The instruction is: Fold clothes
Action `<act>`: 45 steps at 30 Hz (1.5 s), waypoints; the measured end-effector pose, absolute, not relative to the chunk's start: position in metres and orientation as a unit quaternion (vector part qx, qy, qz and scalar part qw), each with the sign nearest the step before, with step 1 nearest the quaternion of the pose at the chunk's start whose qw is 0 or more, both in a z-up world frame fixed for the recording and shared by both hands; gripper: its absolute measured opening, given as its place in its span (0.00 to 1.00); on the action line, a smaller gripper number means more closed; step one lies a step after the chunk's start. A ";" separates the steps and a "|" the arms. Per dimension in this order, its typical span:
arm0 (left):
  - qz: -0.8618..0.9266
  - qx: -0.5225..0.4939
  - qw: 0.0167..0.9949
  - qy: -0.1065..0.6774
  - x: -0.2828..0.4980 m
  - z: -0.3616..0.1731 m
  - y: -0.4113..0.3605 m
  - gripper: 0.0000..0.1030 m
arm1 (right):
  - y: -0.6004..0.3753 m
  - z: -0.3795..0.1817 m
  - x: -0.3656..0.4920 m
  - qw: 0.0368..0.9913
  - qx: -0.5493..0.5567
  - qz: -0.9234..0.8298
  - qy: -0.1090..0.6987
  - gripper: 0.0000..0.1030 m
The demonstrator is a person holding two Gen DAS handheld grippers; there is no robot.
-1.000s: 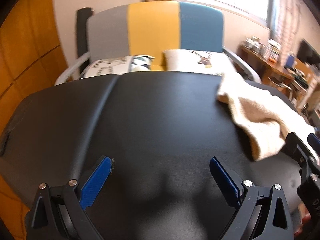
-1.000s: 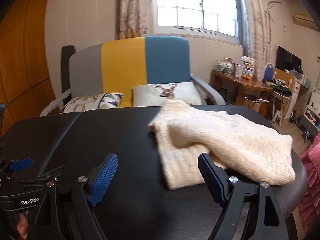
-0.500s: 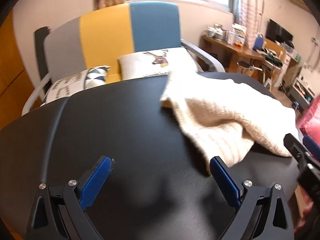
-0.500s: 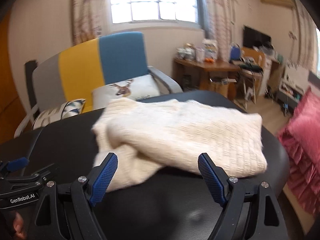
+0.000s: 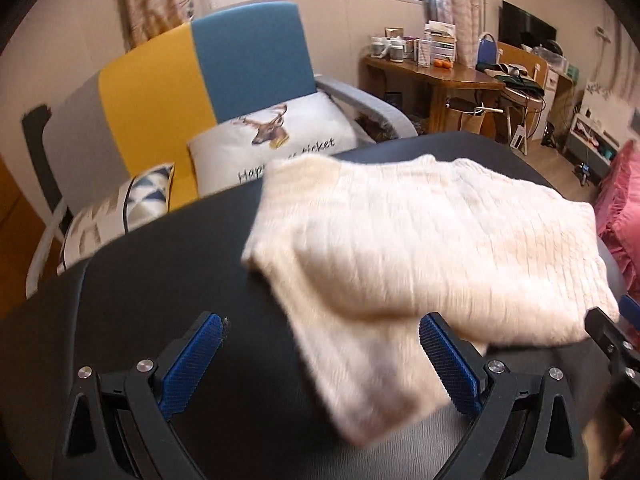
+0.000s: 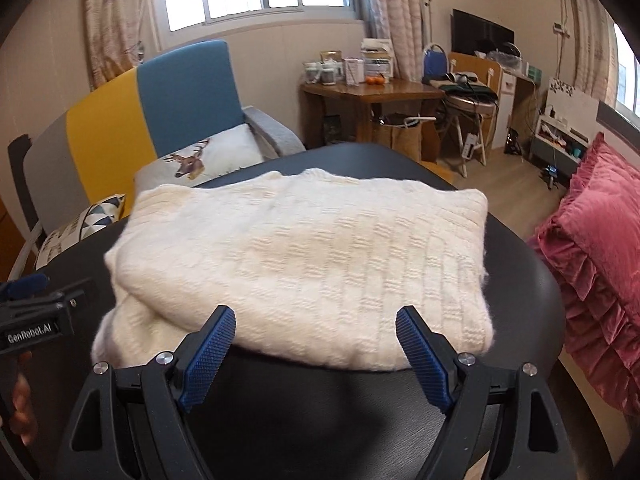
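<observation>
I have both jaws wide open and empty, left gripper (image 5: 320, 352) and right gripper (image 6: 316, 340) at the near edge of the cream knitted sweater (image 6: 304, 264) lying on the black table (image 6: 320, 420), which I judge soft, thick, floppy, so I would pinch its near corners.

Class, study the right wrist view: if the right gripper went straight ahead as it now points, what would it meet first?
Most likely the near folded edge of the cream sweater lying on the black table. The right gripper, jaws open, faces it; depth is unclear.
</observation>
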State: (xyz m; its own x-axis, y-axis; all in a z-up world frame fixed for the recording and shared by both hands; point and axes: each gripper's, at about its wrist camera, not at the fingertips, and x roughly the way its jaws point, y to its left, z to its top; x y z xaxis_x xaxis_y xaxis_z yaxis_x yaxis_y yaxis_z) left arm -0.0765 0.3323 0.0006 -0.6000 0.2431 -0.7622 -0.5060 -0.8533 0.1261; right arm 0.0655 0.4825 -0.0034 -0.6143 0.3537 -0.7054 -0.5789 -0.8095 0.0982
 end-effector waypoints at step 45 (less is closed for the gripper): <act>0.760 -0.517 0.315 0.237 -0.014 -0.071 0.359 0.23 | 0.551 -0.069 0.088 0.152 -0.449 0.855 0.210 0.22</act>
State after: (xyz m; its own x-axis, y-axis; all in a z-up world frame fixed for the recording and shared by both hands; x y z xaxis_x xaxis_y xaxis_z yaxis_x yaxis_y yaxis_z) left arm -0.0139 0.3593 -0.0707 -0.2663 0.2334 -0.9352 -0.7232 -0.6898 0.0338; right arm 0.0879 0.5507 -0.0693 -0.5497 0.0715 -0.8323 -0.4486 -0.8657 0.2220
